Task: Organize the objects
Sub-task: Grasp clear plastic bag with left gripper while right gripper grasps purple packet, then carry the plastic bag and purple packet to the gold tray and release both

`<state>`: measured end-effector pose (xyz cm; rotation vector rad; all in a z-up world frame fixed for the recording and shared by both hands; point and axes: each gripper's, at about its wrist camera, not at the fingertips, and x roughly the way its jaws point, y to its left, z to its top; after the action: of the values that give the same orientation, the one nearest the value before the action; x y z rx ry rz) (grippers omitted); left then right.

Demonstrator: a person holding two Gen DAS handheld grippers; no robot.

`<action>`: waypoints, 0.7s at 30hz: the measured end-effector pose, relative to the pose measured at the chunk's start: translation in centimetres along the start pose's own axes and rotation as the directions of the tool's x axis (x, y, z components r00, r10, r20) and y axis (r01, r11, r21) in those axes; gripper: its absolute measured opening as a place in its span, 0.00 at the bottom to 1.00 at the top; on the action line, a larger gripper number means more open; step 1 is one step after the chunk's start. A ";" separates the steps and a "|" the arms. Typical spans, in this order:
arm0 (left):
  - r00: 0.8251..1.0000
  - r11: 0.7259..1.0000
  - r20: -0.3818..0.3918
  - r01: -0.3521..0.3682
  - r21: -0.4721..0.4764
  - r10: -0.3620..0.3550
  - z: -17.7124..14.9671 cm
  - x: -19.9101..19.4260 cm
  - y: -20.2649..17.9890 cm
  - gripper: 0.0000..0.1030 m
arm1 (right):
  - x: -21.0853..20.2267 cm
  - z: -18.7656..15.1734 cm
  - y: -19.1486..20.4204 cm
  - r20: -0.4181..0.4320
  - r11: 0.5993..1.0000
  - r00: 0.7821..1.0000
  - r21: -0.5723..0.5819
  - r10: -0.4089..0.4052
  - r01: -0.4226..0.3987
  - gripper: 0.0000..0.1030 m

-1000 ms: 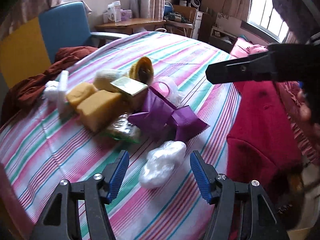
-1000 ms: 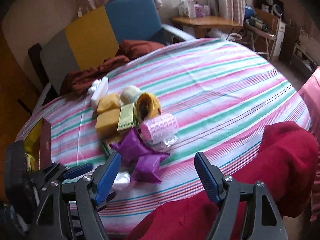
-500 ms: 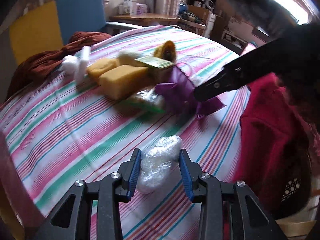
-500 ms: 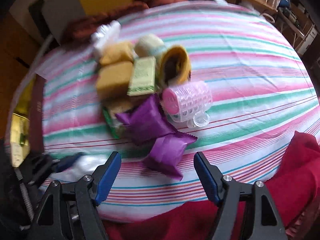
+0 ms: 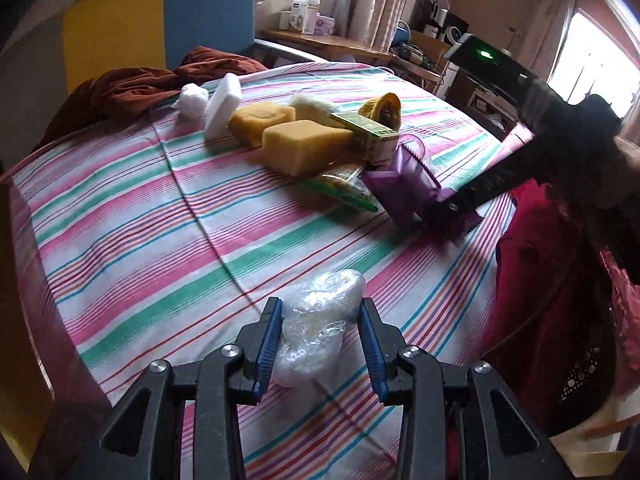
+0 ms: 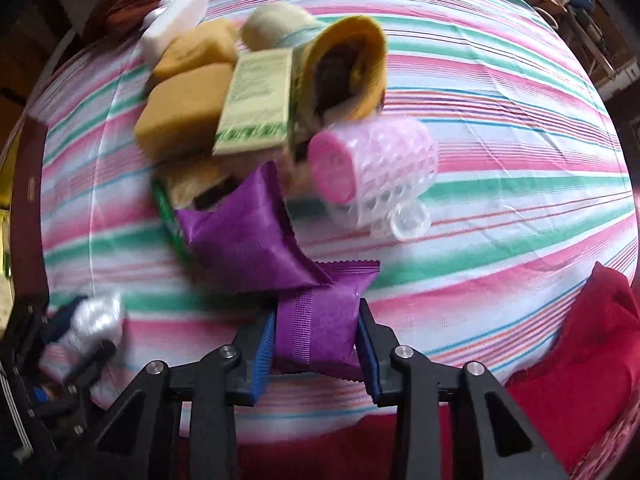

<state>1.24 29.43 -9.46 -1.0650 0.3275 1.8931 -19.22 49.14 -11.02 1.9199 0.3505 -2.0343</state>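
Observation:
My left gripper (image 5: 320, 316) is shut on a clear crumpled plastic bag (image 5: 316, 320) near the front edge of the striped tablecloth (image 5: 160, 220); it also shows in the right wrist view (image 6: 96, 320). My right gripper (image 6: 316, 324) is shut on a purple packet (image 6: 320, 320), with a second purple packet (image 6: 248, 240) overlapping just beyond it. The right gripper's body (image 5: 500, 176) reaches onto the purple packets (image 5: 404, 188) in the left wrist view.
A pile holds two yellow sponges (image 5: 304, 144), a green box (image 6: 256, 104), a yellow roll (image 6: 344, 68), a pink curler tube (image 6: 372, 168), a green snack bag (image 5: 344, 188) and a white block (image 5: 222, 104). Red cloth (image 6: 580, 340) lies at the table's right edge. A blue-and-yellow chair (image 5: 160, 20) stands behind.
My right gripper has dropped toward the table and closed on the near purple packet. My left gripper stays shut on the plastic bag and has drawn back from the pile.

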 end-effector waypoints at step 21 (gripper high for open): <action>0.988 0.998 0.149 -0.037 -0.057 0.045 -1.1 -7.7 1.6 0.37 | -11.5 -3.7 4.2 0.423 0.993 0.900 -0.089 0.105 -0.074 0.35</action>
<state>2.15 23.40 -4.35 -0.9508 0.2149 2.0162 -13.65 47.43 0.36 1.3660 0.2148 -2.2696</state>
